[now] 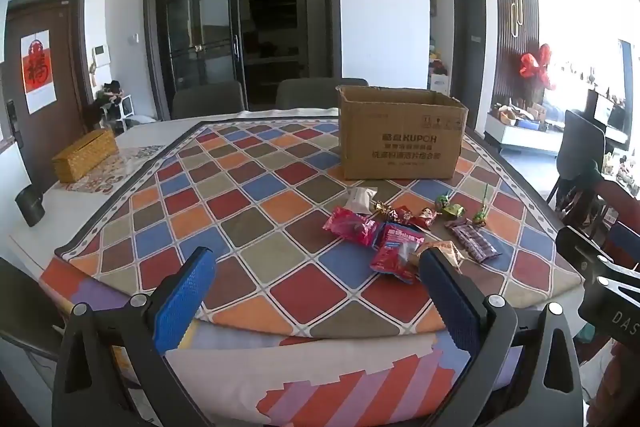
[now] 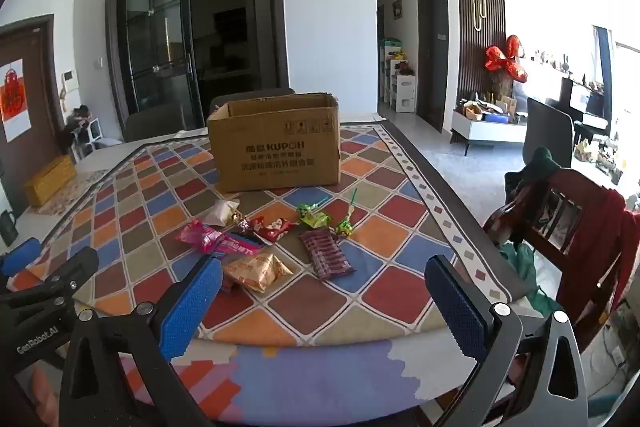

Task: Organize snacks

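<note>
Several snack packets lie on the chequered tablecloth (image 1: 248, 211) in front of an open cardboard box (image 1: 400, 135) (image 2: 276, 147). Among them are a pink packet (image 1: 352, 227) (image 2: 200, 235), a red packet (image 1: 396, 255), an orange packet (image 2: 260, 271), a purple-brown bar packet (image 1: 472, 243) (image 2: 326, 253), green lollipops (image 2: 316, 217) and a white pouch (image 1: 360, 199) (image 2: 222, 211). My left gripper (image 1: 316, 267) stands open near the table's front edge, left of the pile. My right gripper (image 2: 324, 279) is open too, above the near edge, with nothing between its fingers.
A woven yellow tissue box (image 1: 84, 155) and a dark cup (image 1: 30, 207) stand at the table's left side. Grey chairs (image 1: 208, 99) stand behind the table. A wooden chair draped with red cloth (image 2: 580, 227) is close on the right.
</note>
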